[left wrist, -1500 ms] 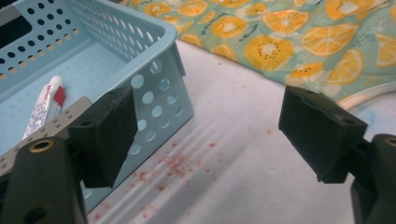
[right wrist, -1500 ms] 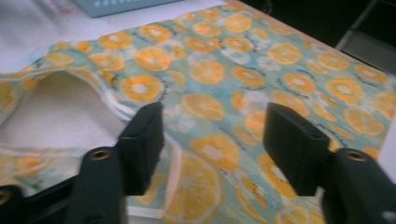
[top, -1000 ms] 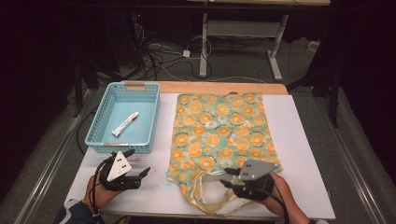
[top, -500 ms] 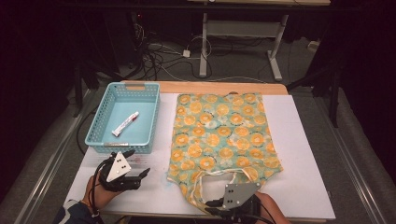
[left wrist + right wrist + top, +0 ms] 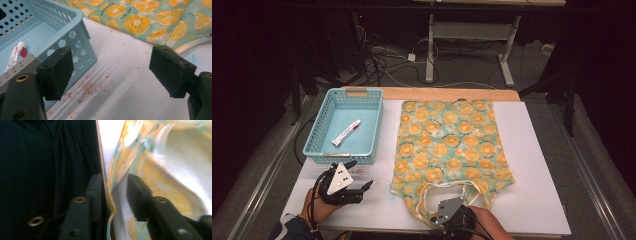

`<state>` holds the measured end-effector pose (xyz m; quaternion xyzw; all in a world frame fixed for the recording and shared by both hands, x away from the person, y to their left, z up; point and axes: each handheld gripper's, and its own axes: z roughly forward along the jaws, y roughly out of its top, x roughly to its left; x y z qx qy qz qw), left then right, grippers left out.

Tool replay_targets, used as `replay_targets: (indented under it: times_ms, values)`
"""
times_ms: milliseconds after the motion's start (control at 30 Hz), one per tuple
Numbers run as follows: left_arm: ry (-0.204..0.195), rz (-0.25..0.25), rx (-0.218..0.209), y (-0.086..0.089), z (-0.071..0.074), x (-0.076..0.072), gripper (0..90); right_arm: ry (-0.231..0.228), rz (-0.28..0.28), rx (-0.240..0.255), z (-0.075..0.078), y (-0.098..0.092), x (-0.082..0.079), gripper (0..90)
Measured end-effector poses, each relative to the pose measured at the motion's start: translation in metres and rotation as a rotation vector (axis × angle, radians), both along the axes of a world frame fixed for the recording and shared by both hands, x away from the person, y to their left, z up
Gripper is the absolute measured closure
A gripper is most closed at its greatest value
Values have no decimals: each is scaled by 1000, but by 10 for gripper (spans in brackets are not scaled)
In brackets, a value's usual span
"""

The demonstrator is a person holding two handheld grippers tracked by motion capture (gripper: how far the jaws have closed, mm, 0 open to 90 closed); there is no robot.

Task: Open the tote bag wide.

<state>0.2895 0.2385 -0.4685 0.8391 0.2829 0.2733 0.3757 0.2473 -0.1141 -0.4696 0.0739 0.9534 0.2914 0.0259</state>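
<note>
Your right hand-held gripper has dropped toward the frame's bottom edge; its jaws just reopened slightly, bag hem between them, pads not pressing. One fruit-print bag lies center. Your left hand-held gripper gapes, empty. One basket upper left; bare surface right.

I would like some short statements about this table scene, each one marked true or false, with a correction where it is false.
1. The tube lies inside the blue basket. True.
2. The bag has a pattern of orange slices. True.
3. The left tool is shut on the tube. False: its jaws stand open over the bare white table cover, beside the basket.
4. The right tool is at the bag's near edge, with cloth between its jaws. True.
5. The basket sits on top of the bag. False: it stands beside the bag, apart from it.
</note>
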Motion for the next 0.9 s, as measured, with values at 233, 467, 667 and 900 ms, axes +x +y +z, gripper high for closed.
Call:
replay_targets:
  times_ms: [233, 467, 667, 900]
  values:
    - [1, -1, 6, -1, -1, 0, 189, -34, -32, 28, 1, 2, 4, 884]
    - [1, 1, 6, -2, -1, 1, 189, -98, -92, 114, 16, 1, 11, 893]
    - [2, 2, 9, -3, -1, 2, 189, -145, -104, 197, 34, -1, 12, 893]
    - [-1, 6, 2, -1, 0, 1, 189, -186, -103, 322, 75, 1, 16, 893]
